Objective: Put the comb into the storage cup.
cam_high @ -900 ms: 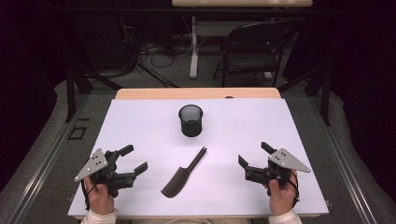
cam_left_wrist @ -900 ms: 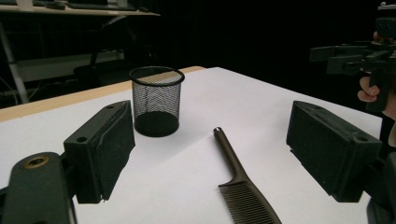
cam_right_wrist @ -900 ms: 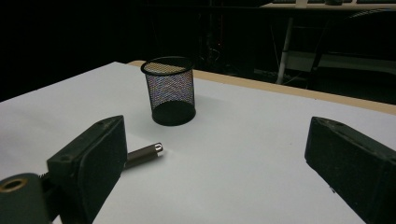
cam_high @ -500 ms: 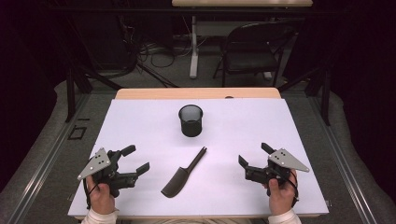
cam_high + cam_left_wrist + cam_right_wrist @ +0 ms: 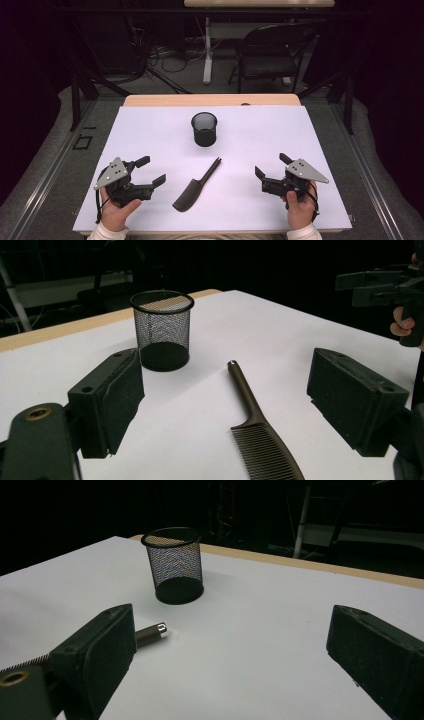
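A black mesh cup (image 5: 204,129) stands upright at mid-table on the white sheet. A dark comb (image 5: 195,186) lies in front of it, teeth end toward me and handle pointing at the cup. My left gripper (image 5: 152,170) rests open to the left of the comb, holding nothing. In the left gripper view the comb (image 5: 257,425) lies between the spread jaws, and the cup (image 5: 162,330) stands beyond. My right gripper (image 5: 270,165) is open and empty to the right of the comb. The right gripper view shows the cup (image 5: 173,565) and the comb's handle tip (image 5: 150,632).
The white sheet (image 5: 280,125) covers the table, with a wooden strip (image 5: 210,100) at the far edge. A folding chair (image 5: 270,55) and cables stand on the floor beyond. The right gripper (image 5: 372,285) appears at the far right of the left gripper view.
My left gripper has edged slightly to the right, toward the comb. The right gripper, comb and cup have stayed put.
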A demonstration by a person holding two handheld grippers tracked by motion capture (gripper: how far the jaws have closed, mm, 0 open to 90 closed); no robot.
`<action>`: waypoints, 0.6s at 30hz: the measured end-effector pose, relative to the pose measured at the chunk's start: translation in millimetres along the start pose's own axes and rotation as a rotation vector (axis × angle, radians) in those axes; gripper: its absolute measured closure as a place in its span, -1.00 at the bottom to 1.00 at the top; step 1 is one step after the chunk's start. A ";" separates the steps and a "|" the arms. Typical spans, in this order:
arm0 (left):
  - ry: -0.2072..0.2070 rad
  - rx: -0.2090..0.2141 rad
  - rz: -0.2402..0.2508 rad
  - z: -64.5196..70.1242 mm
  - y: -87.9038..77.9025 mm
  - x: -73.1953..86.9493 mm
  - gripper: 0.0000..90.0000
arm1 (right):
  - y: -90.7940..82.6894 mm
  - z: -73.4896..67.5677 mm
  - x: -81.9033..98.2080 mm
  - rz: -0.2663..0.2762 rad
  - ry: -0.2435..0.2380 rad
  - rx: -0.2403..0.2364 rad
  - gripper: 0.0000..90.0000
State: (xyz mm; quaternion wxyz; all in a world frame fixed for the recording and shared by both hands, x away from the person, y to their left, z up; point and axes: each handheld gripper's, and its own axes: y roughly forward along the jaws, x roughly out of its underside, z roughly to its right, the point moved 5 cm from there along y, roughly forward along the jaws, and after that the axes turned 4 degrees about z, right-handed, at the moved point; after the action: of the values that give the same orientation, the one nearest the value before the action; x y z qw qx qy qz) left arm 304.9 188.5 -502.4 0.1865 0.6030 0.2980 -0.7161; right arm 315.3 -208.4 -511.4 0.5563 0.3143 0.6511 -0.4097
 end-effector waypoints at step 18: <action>-0.004 0.005 -0.103 7.5 12.9 7.7 -0.32 | 2.8 -4.4 5.2 -0.024 -0.015 -0.017 -0.87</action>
State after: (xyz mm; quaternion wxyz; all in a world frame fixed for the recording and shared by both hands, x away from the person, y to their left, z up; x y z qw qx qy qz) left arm 305.8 174.6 -511.8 0.1484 0.5858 0.3267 -0.7267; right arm 314.8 -203.4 -516.8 0.5587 0.2986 0.6541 -0.4133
